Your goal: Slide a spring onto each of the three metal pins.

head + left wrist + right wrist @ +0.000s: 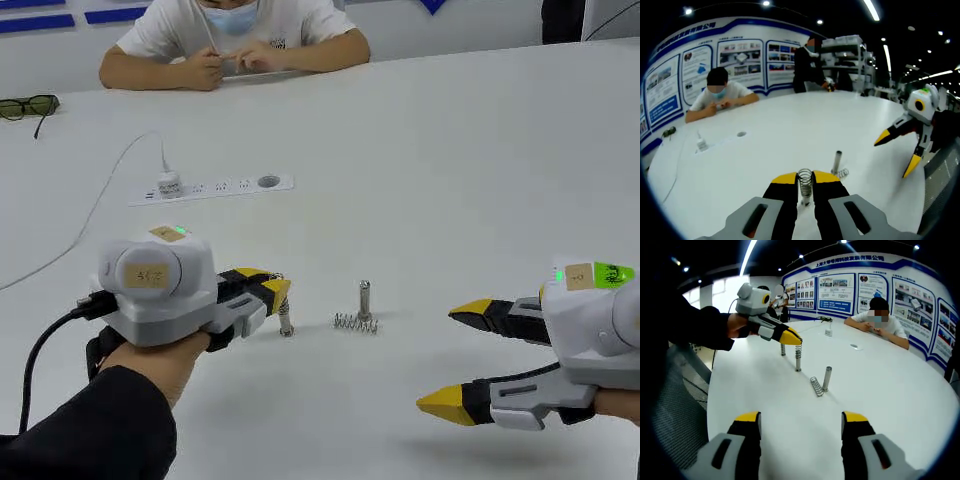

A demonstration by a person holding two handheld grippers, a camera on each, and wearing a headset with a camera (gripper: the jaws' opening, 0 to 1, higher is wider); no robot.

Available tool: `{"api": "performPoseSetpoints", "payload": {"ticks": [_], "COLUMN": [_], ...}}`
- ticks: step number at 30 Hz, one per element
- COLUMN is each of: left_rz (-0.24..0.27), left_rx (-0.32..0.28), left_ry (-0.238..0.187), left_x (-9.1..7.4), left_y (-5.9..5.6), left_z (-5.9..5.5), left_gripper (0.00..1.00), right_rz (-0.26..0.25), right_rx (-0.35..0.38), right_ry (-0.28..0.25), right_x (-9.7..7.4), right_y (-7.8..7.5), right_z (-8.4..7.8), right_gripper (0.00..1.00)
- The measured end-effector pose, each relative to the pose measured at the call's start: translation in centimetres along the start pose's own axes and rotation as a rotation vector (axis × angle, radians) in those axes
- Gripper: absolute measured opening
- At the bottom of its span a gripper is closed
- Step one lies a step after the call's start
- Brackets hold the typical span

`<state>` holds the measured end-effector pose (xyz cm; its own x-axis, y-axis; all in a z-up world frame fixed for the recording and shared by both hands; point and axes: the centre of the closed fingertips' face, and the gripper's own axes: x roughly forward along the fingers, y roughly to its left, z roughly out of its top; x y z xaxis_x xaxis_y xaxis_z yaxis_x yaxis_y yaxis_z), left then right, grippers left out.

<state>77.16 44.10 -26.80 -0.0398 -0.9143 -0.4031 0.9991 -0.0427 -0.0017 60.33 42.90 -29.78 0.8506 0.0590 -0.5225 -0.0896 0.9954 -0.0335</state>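
A bare pin [365, 299] stands upright on the white table [450, 180], with a loose spring [355, 322] lying against its foot. Left of it, the left gripper [272, 291] is clamped on a fitted spring [805, 184] that sleeves a second pin [286, 325], whose top is hidden by the jaws. Beyond that, partly hidden, stands a third pin [783, 350], also sprung. Right of the bare pin, the right gripper [452, 357] has its jaws wide apart.
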Motion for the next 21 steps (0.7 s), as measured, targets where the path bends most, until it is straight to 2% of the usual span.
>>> {"api": "performPoseSetpoints", "payload": {"ticks": [10,21], "left_rz": [0.001,0.004], "left_rx": [-0.002,0.002], "left_ry": [0.009,0.034], "left_x": [0.1,0.4], "left_y": [-0.3,-0.3], "left_z": [-0.4,-1.4], "left_gripper": [0.11,0.10], "right_rz": [-0.001,0.001], "right_rx": [0.004,0.004], "right_ry": [0.001,0.003], "right_x": [0.0,0.1], "right_y": [-0.1,-0.1], "right_z": [-0.1,-0.3], "right_gripper": [0.66,0.66]}}
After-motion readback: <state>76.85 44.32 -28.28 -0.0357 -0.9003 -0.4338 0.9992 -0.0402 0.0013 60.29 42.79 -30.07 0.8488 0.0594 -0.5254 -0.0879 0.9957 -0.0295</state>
